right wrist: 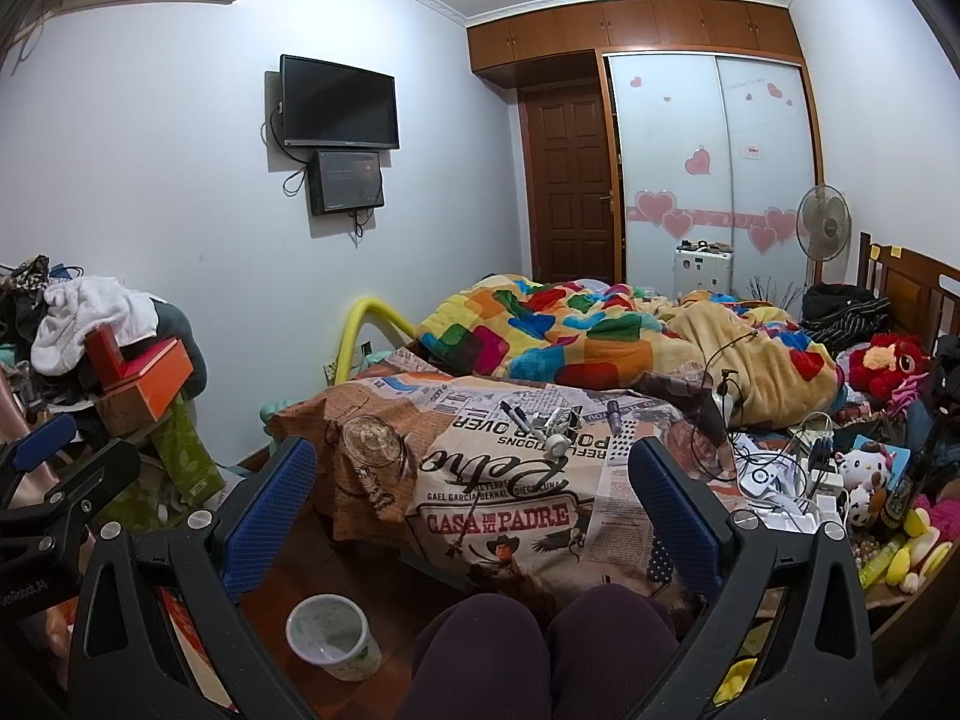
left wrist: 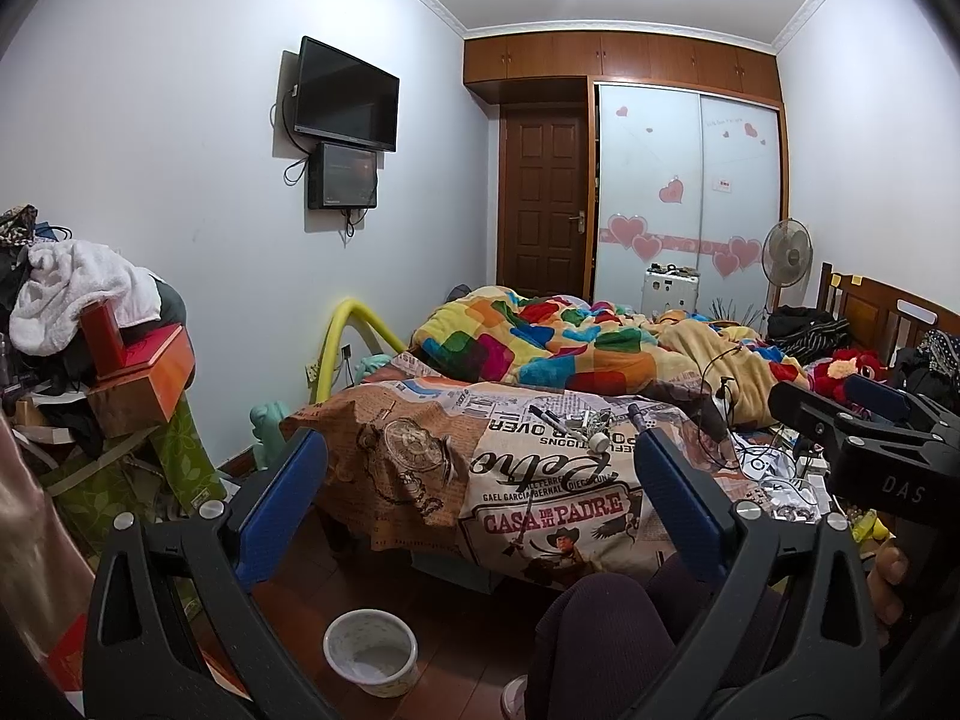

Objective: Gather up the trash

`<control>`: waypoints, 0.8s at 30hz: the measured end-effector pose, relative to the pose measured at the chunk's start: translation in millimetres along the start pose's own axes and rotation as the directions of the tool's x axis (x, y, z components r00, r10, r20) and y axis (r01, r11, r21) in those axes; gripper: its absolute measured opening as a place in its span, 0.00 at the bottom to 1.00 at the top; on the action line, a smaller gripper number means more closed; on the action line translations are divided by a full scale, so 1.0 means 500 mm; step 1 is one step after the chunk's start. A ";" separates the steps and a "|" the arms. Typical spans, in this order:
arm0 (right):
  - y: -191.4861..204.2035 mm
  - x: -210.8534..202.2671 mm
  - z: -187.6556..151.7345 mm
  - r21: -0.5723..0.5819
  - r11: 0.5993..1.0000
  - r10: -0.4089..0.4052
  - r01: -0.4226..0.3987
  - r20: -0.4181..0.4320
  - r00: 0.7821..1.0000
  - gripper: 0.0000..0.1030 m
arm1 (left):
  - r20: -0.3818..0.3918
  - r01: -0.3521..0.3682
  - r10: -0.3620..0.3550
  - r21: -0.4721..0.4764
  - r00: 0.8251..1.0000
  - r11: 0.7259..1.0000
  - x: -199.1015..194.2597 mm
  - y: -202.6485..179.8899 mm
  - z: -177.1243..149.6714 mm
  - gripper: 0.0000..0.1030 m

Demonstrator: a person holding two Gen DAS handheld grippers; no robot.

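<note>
A small white trash bin (left wrist: 371, 651) stands on the wooden floor by the bed; it also shows in the right wrist view (right wrist: 333, 636). On the printed bedspread lie two markers (left wrist: 549, 419), a white round item (left wrist: 598, 441) and crumpled bits (right wrist: 561, 420). My left gripper (left wrist: 480, 480) is open and empty, held above the floor in front of the bed. My right gripper (right wrist: 471, 480) is open and empty too, at the same height, and also shows at the right of the left wrist view (left wrist: 864, 420).
The bed (left wrist: 540, 480) carries a colourful blanket (left wrist: 570, 342), cables and chargers (right wrist: 780, 474), plush toys (right wrist: 888, 366). A pile of boxes and clothes (left wrist: 108, 348) stands at the left. The person's knees (right wrist: 540, 648) are low in view.
</note>
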State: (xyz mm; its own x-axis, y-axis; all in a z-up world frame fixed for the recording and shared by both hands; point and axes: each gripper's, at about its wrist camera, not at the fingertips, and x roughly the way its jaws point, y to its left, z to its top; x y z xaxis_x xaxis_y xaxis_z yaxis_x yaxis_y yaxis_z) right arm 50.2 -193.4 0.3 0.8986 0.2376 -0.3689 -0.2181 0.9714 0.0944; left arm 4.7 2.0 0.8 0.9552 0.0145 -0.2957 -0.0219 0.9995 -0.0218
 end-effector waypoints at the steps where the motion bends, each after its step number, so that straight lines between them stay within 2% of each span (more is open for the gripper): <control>1: 0.001 0.000 0.000 0.000 1.000 -0.001 0.001 0.000 1.000 1.00 | 0.000 0.001 -0.001 0.000 1.000 1.000 -0.002 -0.001 -0.001 1.00; 24: -0.002 -0.003 0.000 0.001 1.000 -0.002 0.002 0.000 1.000 1.00 | 0.001 0.003 -0.003 -0.001 1.000 1.000 0.001 0.001 -0.004 1.00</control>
State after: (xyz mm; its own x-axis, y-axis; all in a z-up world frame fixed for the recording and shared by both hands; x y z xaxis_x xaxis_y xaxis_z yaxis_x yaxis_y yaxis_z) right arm 49.3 -194.9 0.9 0.8990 0.2355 -0.3693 -0.2158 0.9719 0.0944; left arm 4.6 2.4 -1.2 0.9554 0.0119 -0.2951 -0.0199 0.9995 -0.0239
